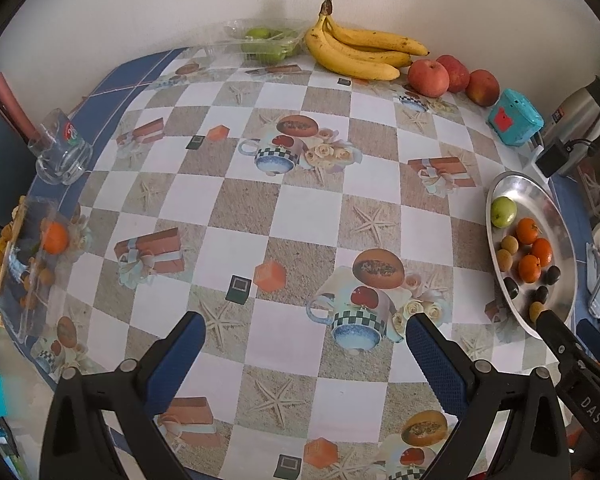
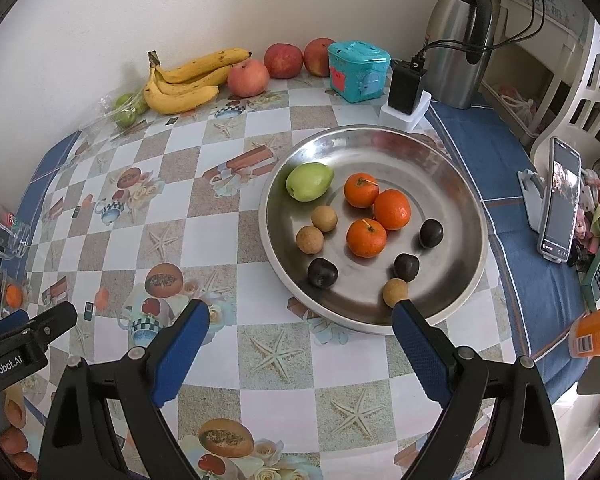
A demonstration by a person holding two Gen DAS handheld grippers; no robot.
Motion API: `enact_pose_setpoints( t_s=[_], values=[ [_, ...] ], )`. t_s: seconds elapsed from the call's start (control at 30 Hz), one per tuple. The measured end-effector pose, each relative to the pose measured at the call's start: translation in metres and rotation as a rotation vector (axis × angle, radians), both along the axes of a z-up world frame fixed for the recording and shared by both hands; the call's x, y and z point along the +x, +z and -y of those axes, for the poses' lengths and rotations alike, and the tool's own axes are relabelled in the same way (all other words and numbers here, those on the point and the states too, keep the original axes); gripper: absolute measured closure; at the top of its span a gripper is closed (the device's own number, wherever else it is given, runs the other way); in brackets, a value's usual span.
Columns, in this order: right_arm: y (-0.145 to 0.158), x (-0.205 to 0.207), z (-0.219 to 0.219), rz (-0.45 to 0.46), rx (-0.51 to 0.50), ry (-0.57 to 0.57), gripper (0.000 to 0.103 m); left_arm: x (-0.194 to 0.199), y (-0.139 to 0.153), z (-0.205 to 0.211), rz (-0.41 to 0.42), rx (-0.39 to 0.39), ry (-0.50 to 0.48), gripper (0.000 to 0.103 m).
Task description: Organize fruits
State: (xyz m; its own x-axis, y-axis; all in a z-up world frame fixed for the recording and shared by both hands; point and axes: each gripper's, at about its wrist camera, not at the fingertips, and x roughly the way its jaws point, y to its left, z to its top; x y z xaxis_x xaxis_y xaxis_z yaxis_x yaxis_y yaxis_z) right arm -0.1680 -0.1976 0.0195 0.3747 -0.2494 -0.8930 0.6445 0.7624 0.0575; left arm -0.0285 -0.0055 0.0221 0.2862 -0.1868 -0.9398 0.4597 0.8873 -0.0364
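Note:
A round metal plate (image 2: 452, 184) (image 1: 540, 196) holds a green fruit (image 2: 309, 181), three tangerines (image 2: 392, 209), three brown longans (image 2: 324, 218) and three dark plums (image 2: 322, 273). Bananas (image 1: 356, 50) (image 2: 188, 80) and three red apples (image 1: 428, 77) (image 2: 248, 78) lie by the far wall. A clear box of green fruit (image 1: 266, 42) sits left of the bananas. My left gripper (image 1: 305, 340) is open and empty over the table's middle. My right gripper (image 2: 300, 326) is open and empty at the plate's near rim.
A clear tray with a tangerine (image 1: 54, 238) sits at the table's left edge, with a glass mug (image 1: 62, 152) behind it. A teal box (image 2: 358, 70), a black charger (image 2: 406, 88), a steel flask (image 2: 462, 36) and a phone on a stand (image 2: 558, 200) stand right.

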Motion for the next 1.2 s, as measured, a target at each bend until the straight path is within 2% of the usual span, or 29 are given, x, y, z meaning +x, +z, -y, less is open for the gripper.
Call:
enact_pose_setpoints(
  t_s=[1.2],
  values=[
    [-0.0006,-0.0001,0.0004,-0.003,0.001,0.000,0.010,0.0000,0.0033,-0.0011,0.013,-0.006,0.021,0.002]
  ],
)
